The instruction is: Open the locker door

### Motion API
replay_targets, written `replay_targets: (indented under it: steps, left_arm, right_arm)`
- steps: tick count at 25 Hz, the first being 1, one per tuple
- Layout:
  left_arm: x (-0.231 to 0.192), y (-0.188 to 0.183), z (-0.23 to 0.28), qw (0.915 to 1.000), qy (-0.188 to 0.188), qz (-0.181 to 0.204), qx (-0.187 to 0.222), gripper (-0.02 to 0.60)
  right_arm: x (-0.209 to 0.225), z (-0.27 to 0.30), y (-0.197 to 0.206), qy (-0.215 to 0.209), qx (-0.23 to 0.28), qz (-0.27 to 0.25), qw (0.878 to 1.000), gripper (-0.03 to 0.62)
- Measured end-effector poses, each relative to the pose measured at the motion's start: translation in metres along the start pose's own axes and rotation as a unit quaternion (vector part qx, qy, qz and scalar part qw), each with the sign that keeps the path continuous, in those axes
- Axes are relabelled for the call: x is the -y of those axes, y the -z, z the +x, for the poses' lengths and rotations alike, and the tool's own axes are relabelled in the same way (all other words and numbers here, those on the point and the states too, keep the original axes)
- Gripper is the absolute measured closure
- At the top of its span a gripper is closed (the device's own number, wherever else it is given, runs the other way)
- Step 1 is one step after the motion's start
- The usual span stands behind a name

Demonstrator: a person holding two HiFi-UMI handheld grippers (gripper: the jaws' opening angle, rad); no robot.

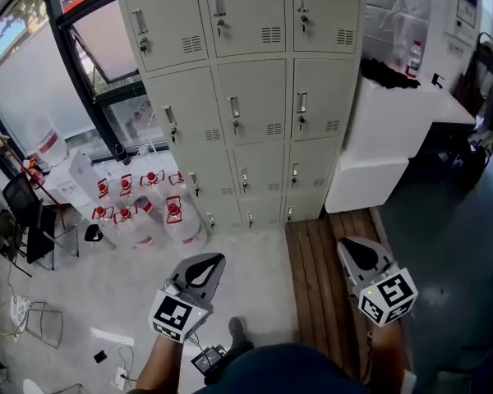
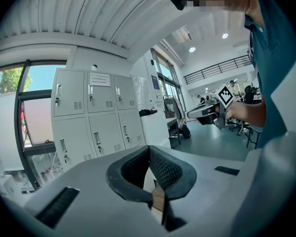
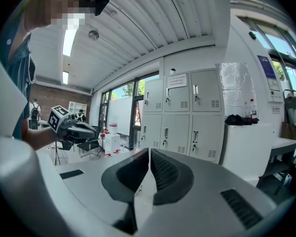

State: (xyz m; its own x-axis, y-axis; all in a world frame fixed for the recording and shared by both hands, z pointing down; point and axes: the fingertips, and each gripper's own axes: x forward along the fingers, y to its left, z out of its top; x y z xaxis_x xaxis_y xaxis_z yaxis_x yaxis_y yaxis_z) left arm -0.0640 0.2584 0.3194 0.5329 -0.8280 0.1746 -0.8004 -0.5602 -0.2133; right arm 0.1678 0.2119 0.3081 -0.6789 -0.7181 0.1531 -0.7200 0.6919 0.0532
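Grey lockers (image 1: 255,97): upper centre of frame, all doors shut.
Left gripper (image 1: 207,268): lower centre, jaws pressed together, empty.
Right gripper (image 1: 355,253): lower right, likewise closed; both held back, reach judged not yet started.

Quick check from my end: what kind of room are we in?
Likely a workplace storage corner: a bank of grey lockers, red-capped water jugs on the floor beside it, and a large window.
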Motion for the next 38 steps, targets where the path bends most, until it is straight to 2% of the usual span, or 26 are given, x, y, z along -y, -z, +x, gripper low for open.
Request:
replay_targets:
  steps: [11,17,22,31,34,38]
  left_arm:
    - [-0.120,0.019,0.060,0.9973,0.071,0.001,0.016,0.565]
    - [-0.153,0.015,0.090,0.9936,0.108,0.004,0.032,0.565]
    - [-0.183,0.020,0.103,0.9918,0.123,0.008,0.035,0.565]
    - [-0.235,0.040,0.115,0.9906,0.131,-0.005,0.040,0.565]
    - [-0.248,0.046,0.118,0.9916,0.122,-0.015,0.039,0.565]
    - [-0.266,0.053,0.133,0.9950,0.093,-0.023,0.028,0.565]
  right_arm:
    - [-0.001,0.103,-0.024,0.063,0.001,0.015,0.998,0.557]
    - [0.008,0.138,-0.023,0.097,-0.004,0.029,0.995,0.557]
    - [0.012,0.168,-0.026,0.111,-0.002,0.031,0.993,0.557]
    - [0.007,0.221,-0.031,0.119,-0.009,0.030,0.992,0.557]
    - [0.009,0.238,-0.029,0.106,-0.018,0.029,0.994,0.557]
    - [0.033,0.267,-0.030,0.085,-0.016,0.024,0.996,0.557]
